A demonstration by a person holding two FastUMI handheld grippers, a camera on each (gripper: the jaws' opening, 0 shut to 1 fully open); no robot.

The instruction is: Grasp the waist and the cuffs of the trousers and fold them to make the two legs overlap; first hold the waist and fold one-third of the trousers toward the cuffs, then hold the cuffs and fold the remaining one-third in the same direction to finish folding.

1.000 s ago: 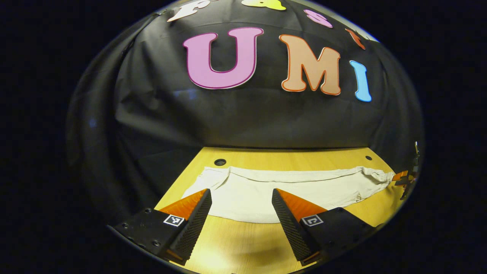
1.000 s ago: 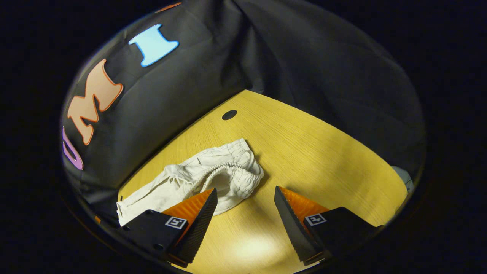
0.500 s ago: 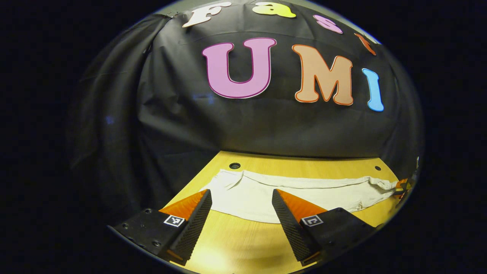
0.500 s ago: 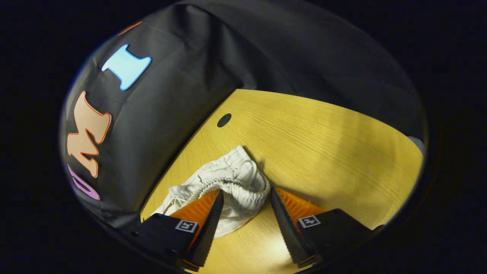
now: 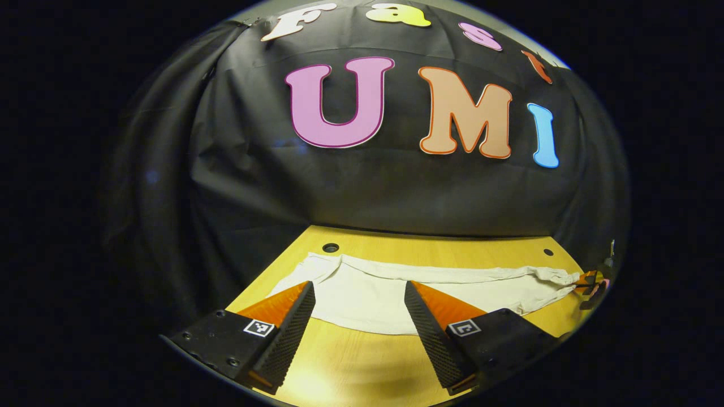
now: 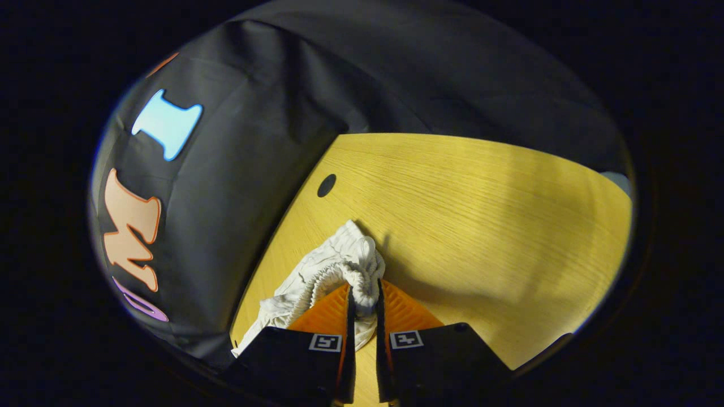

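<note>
White trousers (image 5: pixel 396 291) lie stretched across the wooden table (image 5: pixel 362 367) in the left gripper view, cuffs at the left, waist at the far right. My left gripper (image 5: pixel 357 291) hangs open just in front of the cuff end, nothing between its fingers. In the right gripper view the gathered elastic waist (image 6: pixel 348 265) bunches up between the fingers, and my right gripper (image 6: pixel 363 297) is shut on it. That same gripper (image 5: pixel 591 280) appears small at the waist end in the left gripper view.
A round hole (image 5: pixel 330 247) is in the tabletop near the back edge by the cuffs, and another hole (image 6: pixel 326 185) lies beyond the waist. Bare wood (image 6: pixel 481 226) spreads to the right of the waist. Black cloth walls the table's back.
My right gripper moved in on the waist and closed on it, bunching the elastic. The trousers are pulled straighter. My left gripper has stayed open and shifted only slightly.
</note>
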